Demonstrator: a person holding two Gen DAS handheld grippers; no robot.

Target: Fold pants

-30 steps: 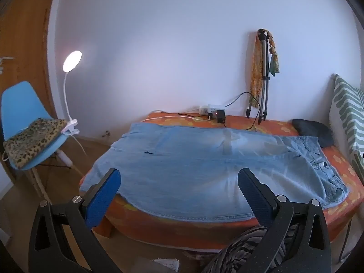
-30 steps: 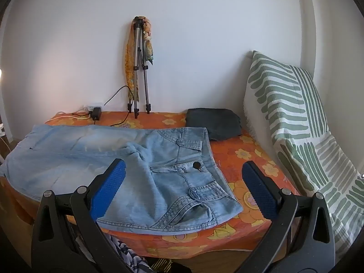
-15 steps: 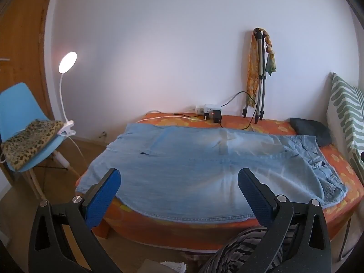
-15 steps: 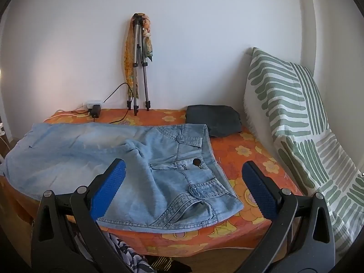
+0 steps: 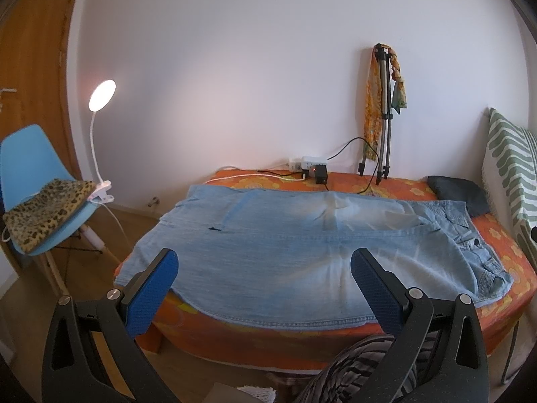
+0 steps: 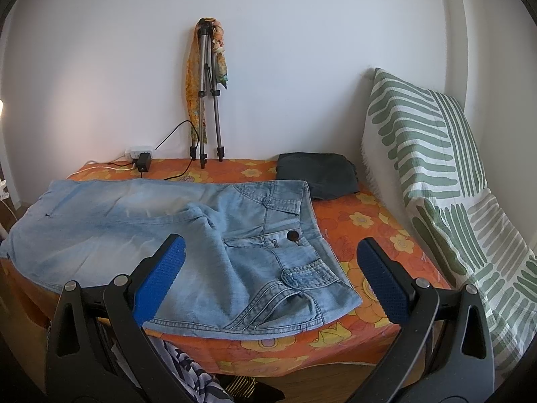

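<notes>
Both cameras have drawn slightly nearer the bed (image 5: pixel 342 339) since the earlier frames; the pants (image 5: pixel 302 255) lie as before. Bed: covered by an orange flowered sheet, set against the white wall. Pants (light-blue denim): spread flat along the bed's near edge, waistband (image 6: pixel 302 235) toward the right end, hems hanging over the left end. Green-striped pillow (image 6: pixel 446 184): propped at the bed's right edge. Blue chair (image 5: pixel 30 181): left of the bed, carrying a leopard-print cushion. Dark folded cloth (image 6: pixel 319 174): far right corner. Tripod (image 6: pixel 208 94): leaning at the far edge. Left gripper (image 5: pixel 263 268), right gripper (image 6: pixel 270 257): fingers spread wide, holding nothing, both short of the near edge.
</notes>
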